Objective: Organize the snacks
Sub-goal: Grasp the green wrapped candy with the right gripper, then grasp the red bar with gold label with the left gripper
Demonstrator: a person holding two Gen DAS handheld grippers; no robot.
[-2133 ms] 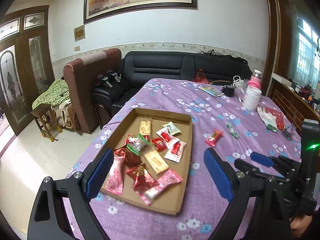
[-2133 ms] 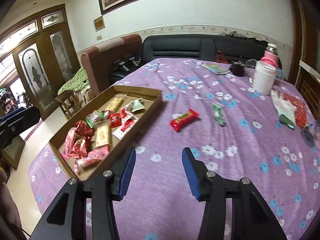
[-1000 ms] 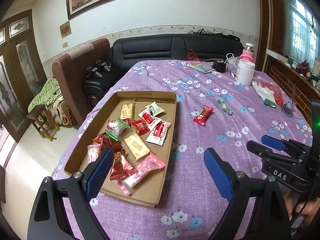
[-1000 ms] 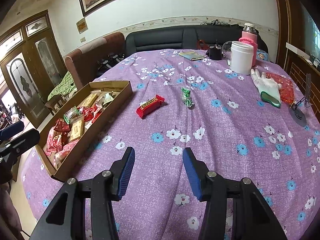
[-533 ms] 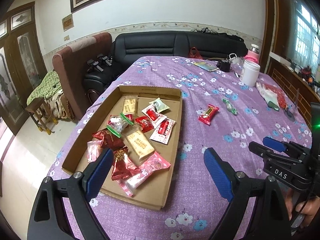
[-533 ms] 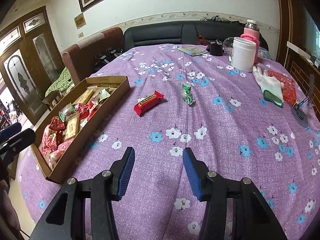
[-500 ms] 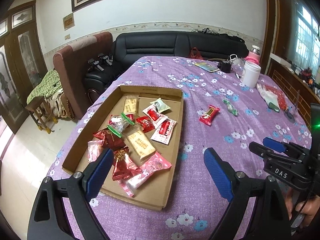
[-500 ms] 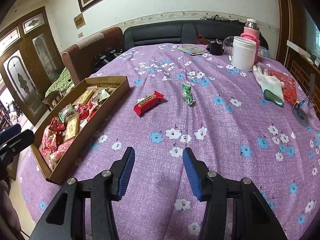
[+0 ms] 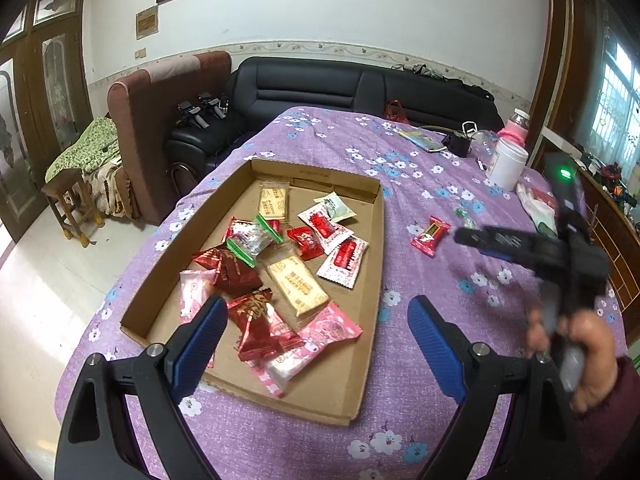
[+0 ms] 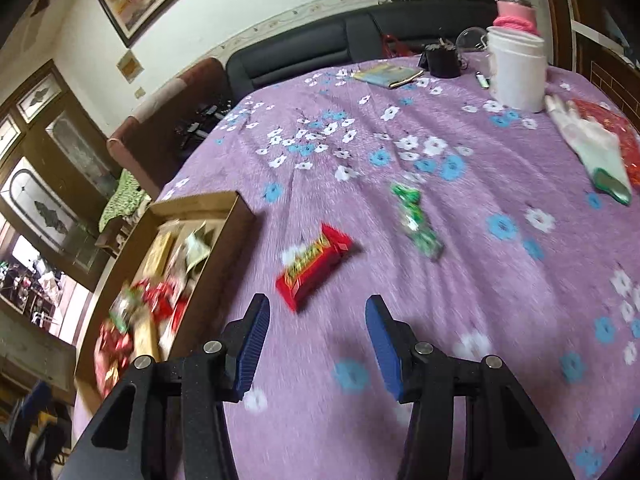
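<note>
In the left wrist view, the left gripper (image 9: 316, 340) hangs over the near end of the cardboard tray (image 9: 374, 248), its blue fingers (image 9: 200, 338) spread wide with nothing between them. The tray lies on the purple flowered counter (image 9: 440, 360), its long axis running away from the camera, and holds a loose heap of wrapped snacks (image 9: 280, 264). Right of the tray, apart from it, the red snack bar (image 9: 430, 234) lies on the cloth, its long axis tilted up and to the right. Only this view shows the right gripper (image 9: 480, 240) from the side, blurred, held in a person's hand (image 9: 580, 352)

In the right wrist view, the right gripper (image 10: 316, 344) points down at the counter (image 10: 480, 280) with its fingers (image 10: 252, 344) partly apart and empty. The red snack bar (image 10: 314, 266) lies just ahead of the fingertips, slanting from lower left to upper right. The green candy packet (image 10: 416, 220) lies beyond it to the right, lengthwise away from the camera, clearer here than in the other view. The tray (image 10: 224, 240) sits at the left, blurred
</note>
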